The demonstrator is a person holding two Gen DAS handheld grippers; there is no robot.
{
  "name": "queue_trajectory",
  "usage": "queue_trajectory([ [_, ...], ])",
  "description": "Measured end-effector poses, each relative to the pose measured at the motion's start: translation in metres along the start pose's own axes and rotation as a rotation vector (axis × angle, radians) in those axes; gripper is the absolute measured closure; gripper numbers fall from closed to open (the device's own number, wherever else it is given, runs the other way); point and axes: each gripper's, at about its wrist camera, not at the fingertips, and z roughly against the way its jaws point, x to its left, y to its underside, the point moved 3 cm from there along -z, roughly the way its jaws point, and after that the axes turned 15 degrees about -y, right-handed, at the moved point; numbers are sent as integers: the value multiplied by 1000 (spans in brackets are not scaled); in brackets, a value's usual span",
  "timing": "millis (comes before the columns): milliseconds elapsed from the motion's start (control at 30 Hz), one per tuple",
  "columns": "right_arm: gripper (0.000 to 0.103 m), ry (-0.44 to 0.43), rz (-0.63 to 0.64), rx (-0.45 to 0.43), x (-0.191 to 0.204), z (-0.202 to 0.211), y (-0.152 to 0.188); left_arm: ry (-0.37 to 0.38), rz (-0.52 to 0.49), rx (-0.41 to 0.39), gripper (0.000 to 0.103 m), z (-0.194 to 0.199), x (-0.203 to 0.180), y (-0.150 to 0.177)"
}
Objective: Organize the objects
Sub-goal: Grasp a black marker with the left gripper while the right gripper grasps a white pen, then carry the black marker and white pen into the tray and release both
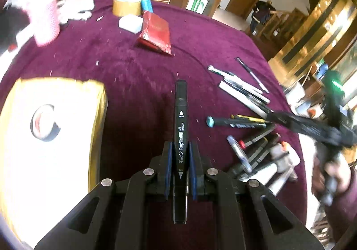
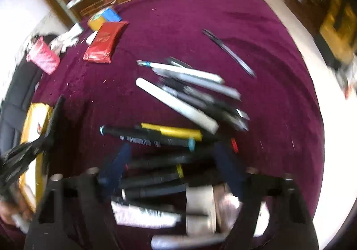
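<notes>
Though airborne, marker [image 1: 181, 116] inside left tool [image 1: 180, 160]

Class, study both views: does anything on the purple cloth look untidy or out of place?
Yes. The heap of pens and markers lies criss-crossed at mixed angles rather than sorted, one thin dark pen lies apart from it, and small pale scraps speckle the purple cloth.

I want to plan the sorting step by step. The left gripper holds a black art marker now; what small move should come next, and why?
Probably carry the black art marker leftward over the gold-rimmed box and release it there. The left gripper is shut on it above bare purple cloth, and the box already holds a tape roll. The right gripper is open over the marker pile.
</notes>
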Motion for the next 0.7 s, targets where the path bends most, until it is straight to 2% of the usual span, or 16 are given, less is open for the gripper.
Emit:
queue_trajectory([
  [33,52,13,40,20,3,-9,-8,11,17,6,92,4,3,6],
  [200,64,56,160,124,5,-52,-31,29,74,4,92,23,11,25],
  [300,68,86,198,140,4,-61,-40,28,95,-2,92,31,16,33],
  [433,80,109,240,173,3,-68,-48,32,127,-4,92,32,23,38],
  [533,84,128,287,203,7,-72,-50,44,148,-4,92,31,26,41],
  [633,84,188,358,220,13,-77,-49,49,153,-2,92,29,26,42],
  [700,84,181,363,245,17,-78,-48,54,158,-1,92,29,26,42],
])
